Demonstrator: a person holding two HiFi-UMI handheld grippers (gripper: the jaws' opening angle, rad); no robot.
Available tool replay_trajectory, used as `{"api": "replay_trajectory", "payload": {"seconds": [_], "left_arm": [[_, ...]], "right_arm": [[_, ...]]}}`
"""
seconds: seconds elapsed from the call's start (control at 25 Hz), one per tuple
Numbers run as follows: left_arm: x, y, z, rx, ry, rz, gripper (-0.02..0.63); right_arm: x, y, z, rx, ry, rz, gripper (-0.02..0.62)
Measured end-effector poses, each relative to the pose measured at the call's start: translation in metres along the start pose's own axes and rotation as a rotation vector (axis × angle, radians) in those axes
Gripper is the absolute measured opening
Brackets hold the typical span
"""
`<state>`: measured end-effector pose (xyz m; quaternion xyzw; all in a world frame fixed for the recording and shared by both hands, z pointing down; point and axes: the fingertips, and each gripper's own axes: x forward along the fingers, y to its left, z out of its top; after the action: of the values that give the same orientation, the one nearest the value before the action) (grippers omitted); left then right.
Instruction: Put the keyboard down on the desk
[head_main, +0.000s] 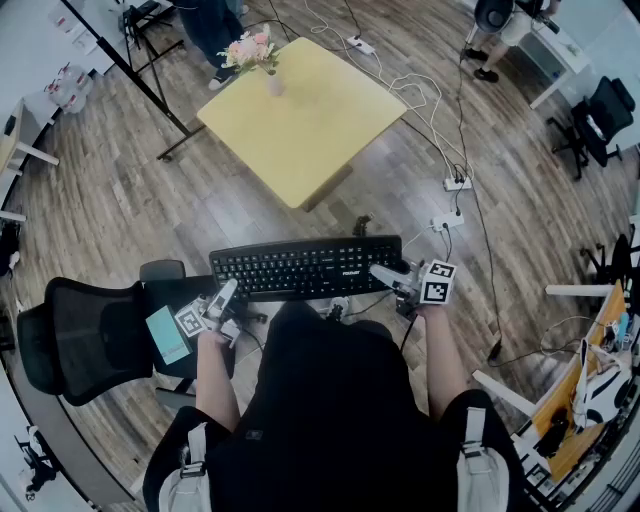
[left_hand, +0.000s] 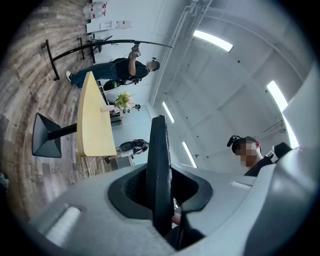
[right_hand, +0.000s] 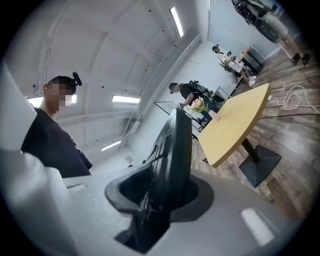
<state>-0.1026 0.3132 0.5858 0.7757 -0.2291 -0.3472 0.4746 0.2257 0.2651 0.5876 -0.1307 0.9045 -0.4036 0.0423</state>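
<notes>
Closest to you, the left gripper (head_main: 224, 297) is clamped on the left end of the keyboard (head_main: 305, 268). Its own view shows the thin black edge wedged upright between the jaws. The right gripper (head_main: 392, 276) is clenched on the right end in the same way, with the key side turned toward one jaw.

You're holding the keyboard in the air just in front of your body, keys up and roughly level. It is over bare floor, short of the desk (head_main: 310, 120) and not touching it. The chair (head_main: 90, 340) stands to your left, beside the left gripper.

Judging by its look, the keyboard is a long, stiff plastic slab. It is probably light, but long enough to twist if one end leads. The casing is smooth, so it could pivot in the pads. Your hold at the two short ends looks right, because it stays off most of the keys and stops the board sagging. Keep both ends at the same height as you carry it.

Farther out, the near part of the desk is bare. The vase (head_main: 272, 80) of flowers stands at its far corner, well away from any likely landing spot. Cables (head_main: 430, 110) trail over the floor to the right of the desk.
</notes>
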Motion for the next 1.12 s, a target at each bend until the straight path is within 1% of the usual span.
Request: {"api": "replay_trajectory", "payload": {"seconds": [0.24, 0.64, 0.84, 1.0, 1.12], "left_arm": [[0.002, 0.003, 0.007, -0.001, 0.016, 0.007, 0.089], [0.017, 0.023, 0.039, -0.030, 0.055, -0.006, 0.089], [0.020, 0.028, 0.049, -0.035, 0.064, -0.010, 0.089], [0.025, 0.041, 0.081, -0.049, 0.074, -0.015, 0.089], [0.028, 0.047, 0.099, -0.058, 0.079, -0.016, 0.089]], "right_arm": [[0.002, -0.001, -0.003, 0.024, -0.011, -0.028, 0.121], [0.022, -0.011, 0.014, 0.018, -0.032, -0.071, 0.124], [0.029, -0.014, 0.017, 0.018, -0.039, -0.082, 0.124], [0.055, -0.025, 0.030, 0.029, -0.044, -0.101, 0.124], [0.069, -0.029, 0.037, 0.034, -0.048, -0.113, 0.126]]}}
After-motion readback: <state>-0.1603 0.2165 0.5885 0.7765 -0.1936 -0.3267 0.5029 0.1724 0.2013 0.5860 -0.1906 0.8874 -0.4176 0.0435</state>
